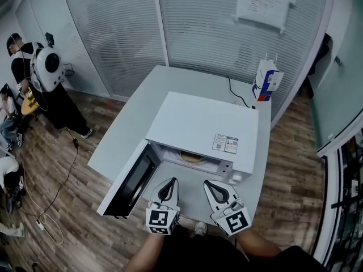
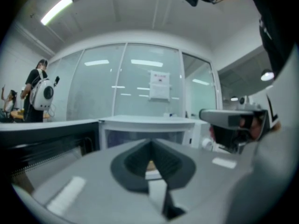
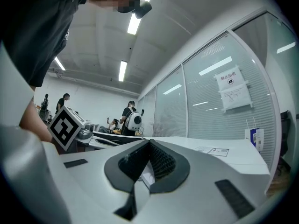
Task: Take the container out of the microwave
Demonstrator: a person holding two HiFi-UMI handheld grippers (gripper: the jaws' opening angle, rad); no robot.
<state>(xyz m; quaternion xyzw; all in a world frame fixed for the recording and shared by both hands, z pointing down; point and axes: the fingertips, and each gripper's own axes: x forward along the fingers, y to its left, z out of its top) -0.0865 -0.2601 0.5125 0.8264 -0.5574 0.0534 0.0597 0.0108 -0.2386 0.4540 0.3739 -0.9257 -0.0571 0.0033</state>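
A white microwave stands on a pale table, its door swung open toward the near left. Inside the cavity lies a tan, shallow container, partly hidden by the microwave's top. My left gripper is shut and empty, just in front of the opening's left half. My right gripper is beside it, shut and empty, before the right half. In the left gripper view the closed left gripper points at the cavity. In the right gripper view the right gripper is level with the microwave's top.
A blue and white carton stands at the table's far right corner, with a black cable beside it. Glass partitions close off the back. People are at the far left on the wooden floor, where a cord lies.
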